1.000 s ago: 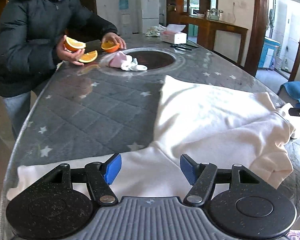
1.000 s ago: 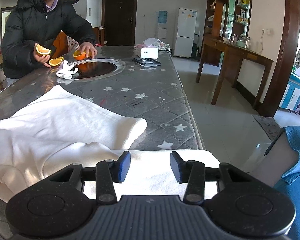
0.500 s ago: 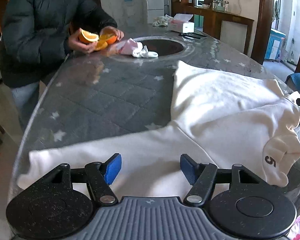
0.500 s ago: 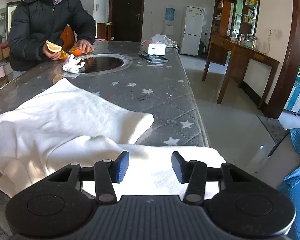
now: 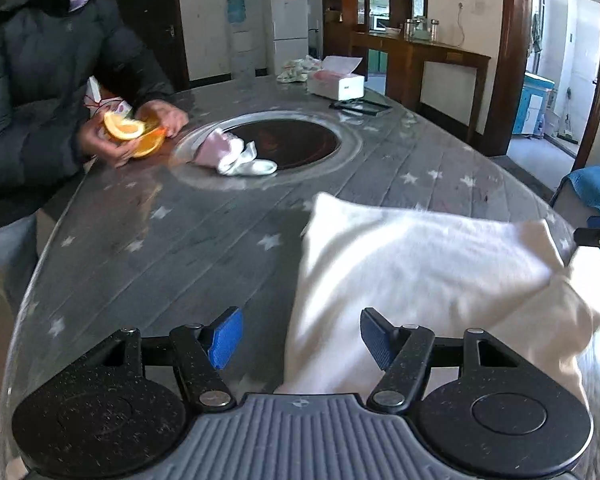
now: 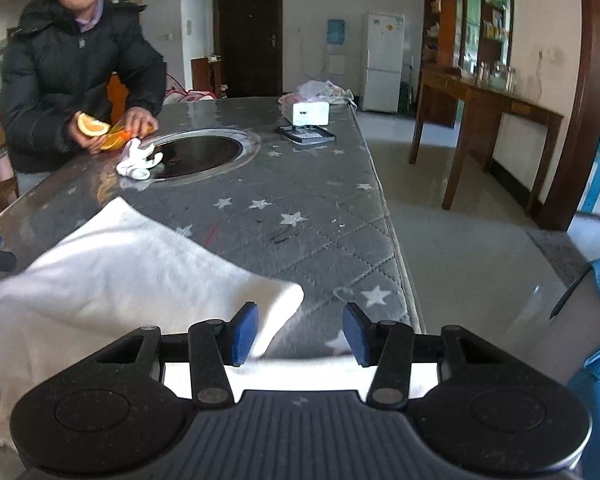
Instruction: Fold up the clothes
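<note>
The white sweatshirt [image 5: 428,272] lies on the near end of a grey quilted table cover [image 5: 172,248] printed with white stars. The garment is cream-white and soft, with thick, rounded folded edges. In the left wrist view one layer is doubled over the body, forming a straight diagonal edge that runs toward the camera. In the right wrist view a folded lobe [image 6: 148,280] ends in a rounded corner near the table's right edge, and a dark numeral is printed on the fabric at lower left. Both views are motion-blurred over the cloth.

The left gripper [image 5: 300,338] hovers over the garment's left edge; its blue pads [image 5: 225,338] stand well apart, with nothing clamped. The right gripper [image 6: 300,334] hovers over the near hem; its blue pads [image 6: 244,334] are also apart and grip nothing.

Farther back, a dark round inset [image 5: 284,144] sits in the table. A pair of small socks [image 5: 236,158] rests on its rim. A person in a black padded jacket [image 6: 68,80] holds orange halves [image 5: 134,136]. A tissue box [image 5: 336,84] stands beyond.
</note>
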Available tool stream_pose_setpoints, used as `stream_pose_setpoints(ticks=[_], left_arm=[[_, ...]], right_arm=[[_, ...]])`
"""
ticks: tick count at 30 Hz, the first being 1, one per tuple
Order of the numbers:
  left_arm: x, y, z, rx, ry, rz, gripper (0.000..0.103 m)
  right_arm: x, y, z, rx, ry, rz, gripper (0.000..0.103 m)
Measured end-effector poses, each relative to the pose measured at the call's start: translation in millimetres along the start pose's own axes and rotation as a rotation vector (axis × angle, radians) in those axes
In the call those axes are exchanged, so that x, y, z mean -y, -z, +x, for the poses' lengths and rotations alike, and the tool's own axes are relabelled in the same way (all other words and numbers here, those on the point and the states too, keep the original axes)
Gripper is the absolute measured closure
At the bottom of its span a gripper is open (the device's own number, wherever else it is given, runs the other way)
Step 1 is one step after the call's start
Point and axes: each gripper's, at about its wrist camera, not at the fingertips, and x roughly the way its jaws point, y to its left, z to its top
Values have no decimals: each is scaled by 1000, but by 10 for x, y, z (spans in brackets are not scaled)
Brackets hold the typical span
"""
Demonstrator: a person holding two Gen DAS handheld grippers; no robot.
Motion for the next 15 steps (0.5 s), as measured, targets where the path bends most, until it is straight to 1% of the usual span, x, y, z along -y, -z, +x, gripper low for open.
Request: stream_pose_setpoints(ticks=[2,6,9,12,15], left_arm=[[41,-69,80,-9,-4,-1,35],[42,-129,199,-39,29,-22,35],[38,-173,270,-51,16,-19,35],[-34,-210,281,-42,33,-38,35],[-131,-216,303,-40,13,-56,35]], right_arm=[[17,-73,91,-13,7,14,56],[-28,-165,217,-26,0,27,56],[-93,-167,282,-32,-13,28,56],[-157,-164,333,-37,-28,17,56],[-206,-178,370,-38,-41,6,56]])
